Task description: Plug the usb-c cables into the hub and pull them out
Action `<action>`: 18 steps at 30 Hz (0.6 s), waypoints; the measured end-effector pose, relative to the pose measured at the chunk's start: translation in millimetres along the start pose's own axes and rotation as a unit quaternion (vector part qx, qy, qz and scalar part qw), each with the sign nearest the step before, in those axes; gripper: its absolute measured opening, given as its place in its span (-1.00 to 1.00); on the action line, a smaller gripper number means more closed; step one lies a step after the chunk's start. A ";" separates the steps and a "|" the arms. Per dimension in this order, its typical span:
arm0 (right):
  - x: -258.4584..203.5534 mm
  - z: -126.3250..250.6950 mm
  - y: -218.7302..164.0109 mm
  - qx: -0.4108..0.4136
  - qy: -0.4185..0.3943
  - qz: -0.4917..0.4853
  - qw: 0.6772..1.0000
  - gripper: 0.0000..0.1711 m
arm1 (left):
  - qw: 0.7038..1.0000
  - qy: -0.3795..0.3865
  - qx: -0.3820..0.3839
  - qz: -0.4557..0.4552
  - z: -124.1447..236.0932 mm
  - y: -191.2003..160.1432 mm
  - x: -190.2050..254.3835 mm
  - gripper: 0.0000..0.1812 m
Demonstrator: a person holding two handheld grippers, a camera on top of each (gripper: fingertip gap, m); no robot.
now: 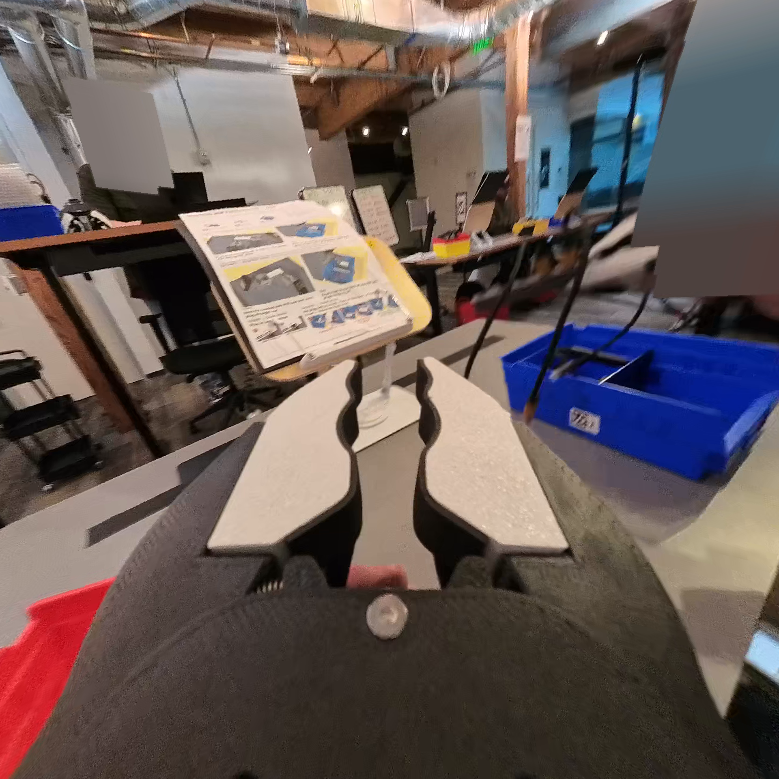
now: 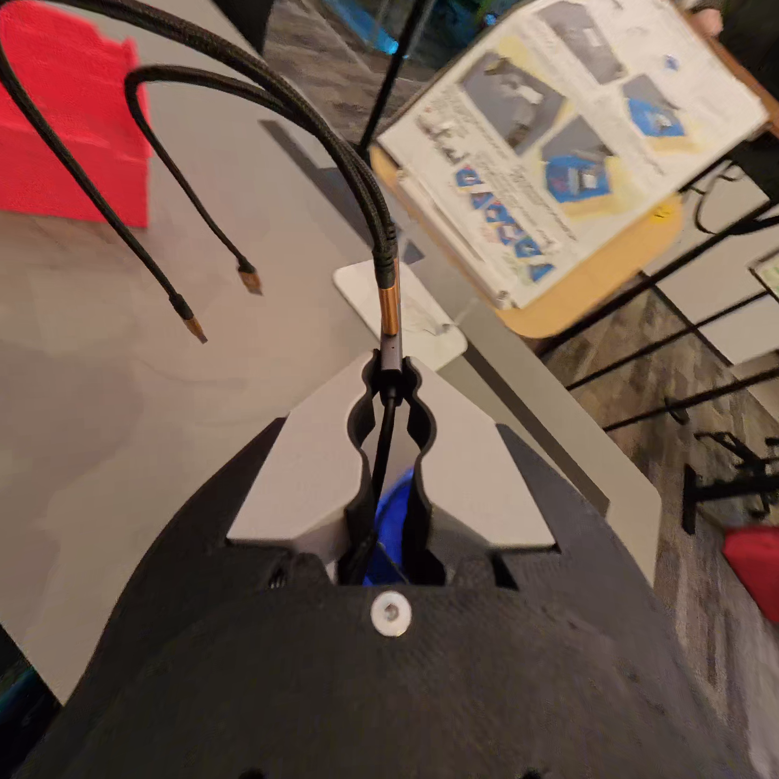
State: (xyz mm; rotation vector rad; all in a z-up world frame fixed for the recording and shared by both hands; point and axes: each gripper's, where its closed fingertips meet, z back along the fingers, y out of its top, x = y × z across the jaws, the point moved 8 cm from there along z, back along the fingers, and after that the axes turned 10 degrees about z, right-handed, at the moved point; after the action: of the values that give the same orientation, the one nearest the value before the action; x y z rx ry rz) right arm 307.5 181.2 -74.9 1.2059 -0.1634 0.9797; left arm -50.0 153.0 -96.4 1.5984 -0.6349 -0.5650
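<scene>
In the right wrist view, two loose braided USB-C cable ends [image 2: 192, 322] dangle at centre left in front of the red bin [image 2: 71, 126] at upper left, so they could swing and snag as the bundle is moved. At frame centre the right gripper [image 2: 390, 366] is pinched on the thin grey hub [image 2: 390, 352], with copper-collared plugs [image 2: 388, 305] seated in its top; held only at the tips, the hub could twist or slip under a pull. In the left wrist view the left gripper [image 1: 388, 375] stands partly open and empty at centre, with the blue bin [image 1: 657, 425] at right.
</scene>
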 end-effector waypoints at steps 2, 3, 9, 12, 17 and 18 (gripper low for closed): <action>35.1 21.9 -8.0 -0.008 -0.037 -0.008 0.999 -0.92 | 0.999 0.015 -0.028 -0.035 2.3 -5.9 -1.9 -0.72; 51.5 31.9 -13.7 -0.027 -0.055 -0.005 0.998 -0.92 | 0.998 0.020 -0.043 -0.049 2.1 -10.0 -1.3 -0.71; 124.5 58.8 -74.2 -0.126 -0.069 -0.071 0.987 -0.92 | 0.991 0.027 -0.095 -0.086 -1.7 -36.8 6.2 -0.69; 138.9 55.8 -110.3 -0.169 -0.068 -0.090 0.979 -0.92 | 0.989 0.024 -0.117 -0.093 -3.6 -47.1 7.8 -0.70; 133.4 33.0 -138.9 -0.227 -0.039 -0.058 0.971 -0.92 | 0.983 0.019 -0.149 -0.106 -5.0 -60.7 9.6 -0.70; 129.1 25.7 -139.8 -0.232 -0.028 -0.054 0.971 -0.92 | 0.982 0.020 -0.152 -0.106 -5.3 -62.9 9.8 -0.70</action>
State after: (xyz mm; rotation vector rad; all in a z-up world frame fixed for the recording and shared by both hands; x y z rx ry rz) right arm 493.4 227.5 -88.0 0.8029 -0.3473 0.7572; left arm -34.2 155.5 -158.3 1.3907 -0.3301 -0.7477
